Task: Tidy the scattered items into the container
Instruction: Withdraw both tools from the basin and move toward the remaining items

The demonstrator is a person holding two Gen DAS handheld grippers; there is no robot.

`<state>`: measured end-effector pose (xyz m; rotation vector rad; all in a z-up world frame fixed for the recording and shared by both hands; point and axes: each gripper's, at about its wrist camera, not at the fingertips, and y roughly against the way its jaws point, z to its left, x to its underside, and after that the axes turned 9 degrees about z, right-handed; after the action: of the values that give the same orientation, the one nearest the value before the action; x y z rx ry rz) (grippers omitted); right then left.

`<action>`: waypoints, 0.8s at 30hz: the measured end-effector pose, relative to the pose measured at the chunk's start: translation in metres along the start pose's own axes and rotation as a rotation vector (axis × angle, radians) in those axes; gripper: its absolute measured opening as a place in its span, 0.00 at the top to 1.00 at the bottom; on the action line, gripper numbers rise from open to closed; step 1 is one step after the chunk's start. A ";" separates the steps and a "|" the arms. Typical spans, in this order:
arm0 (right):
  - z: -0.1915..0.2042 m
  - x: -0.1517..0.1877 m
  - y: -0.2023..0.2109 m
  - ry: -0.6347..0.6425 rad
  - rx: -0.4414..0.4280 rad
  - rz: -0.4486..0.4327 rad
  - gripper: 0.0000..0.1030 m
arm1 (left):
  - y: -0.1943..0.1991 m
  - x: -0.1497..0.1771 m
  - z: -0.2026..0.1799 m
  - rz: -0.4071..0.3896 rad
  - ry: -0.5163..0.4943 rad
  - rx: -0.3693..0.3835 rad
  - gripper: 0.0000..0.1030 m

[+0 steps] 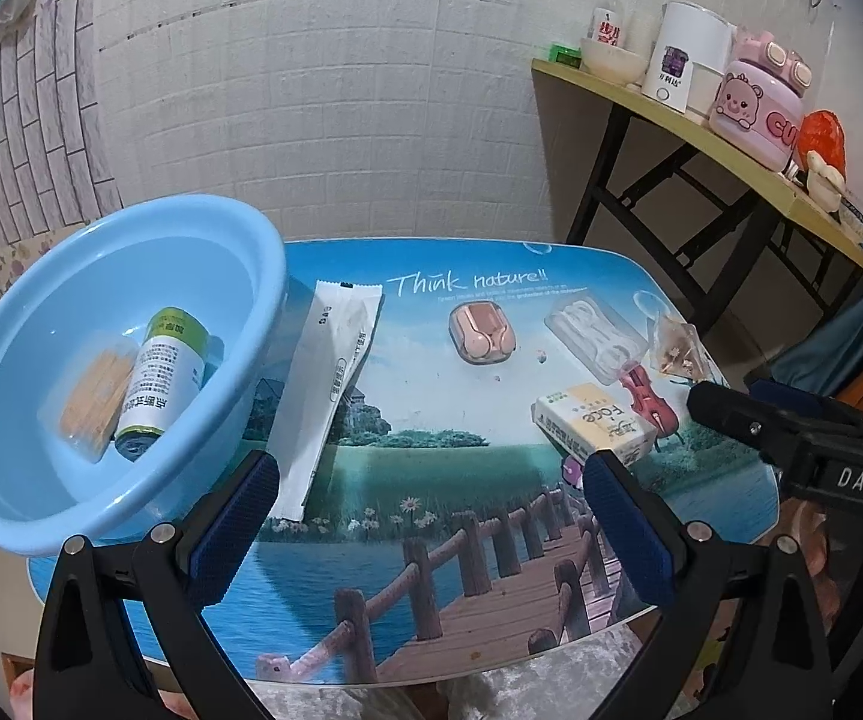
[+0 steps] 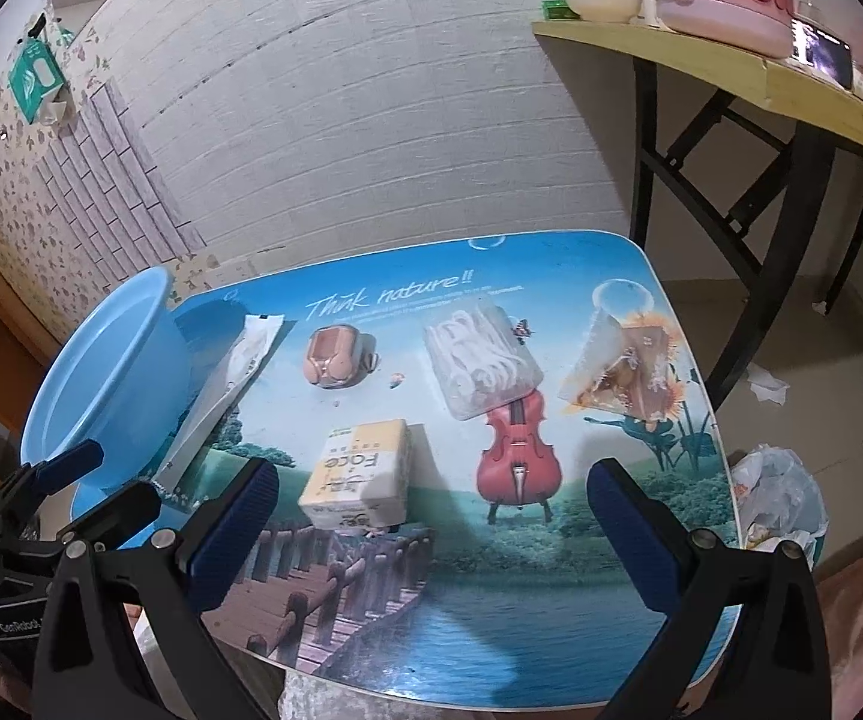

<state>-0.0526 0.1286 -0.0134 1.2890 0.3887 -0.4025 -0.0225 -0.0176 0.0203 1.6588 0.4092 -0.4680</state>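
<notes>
A light blue basin [image 1: 23, 312] [image 2: 101, 360] sits at the table's left and holds a green-capped bottle [image 1: 161, 384] and a clear box of toothpicks [image 1: 95, 396]. On the table lie a long white sachet [image 1: 323, 390] [image 2: 215, 396], a pink earbud case [image 1: 482, 333] [image 2: 332, 357], a clear box of floss picks [image 1: 596, 333] [image 2: 479, 360], a clear triangular packet [image 1: 677, 345] [image 2: 623, 366] and a yellow-white tissue pack [image 1: 596, 423] [image 2: 359, 474]. My left gripper [image 1: 431, 516] is open and empty above the front edge. My right gripper [image 2: 431, 528] is open and empty just before the tissue pack.
The low table [image 1: 461, 540] has a printed landscape top. A yellow folding table [image 1: 701, 138] at the right back carries a kettle, a bowl, a pink jar and a bottle. A plastic bag [image 2: 779, 498] lies on the floor at the right.
</notes>
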 end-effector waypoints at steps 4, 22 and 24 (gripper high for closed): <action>-0.008 0.000 -0.002 -0.012 0.002 0.002 0.00 | -0.007 0.001 -0.002 0.015 0.000 0.005 0.01; -0.051 -0.007 -0.006 -0.076 0.052 -0.032 0.00 | -0.035 -0.001 -0.036 0.051 0.021 0.061 0.01; -0.055 -0.008 -0.006 -0.078 0.058 -0.036 0.00 | -0.039 -0.004 -0.045 0.057 -0.001 0.055 0.01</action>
<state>-0.0658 0.1813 -0.0270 1.3196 0.3371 -0.4957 -0.0430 0.0319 -0.0050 1.7190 0.3500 -0.4411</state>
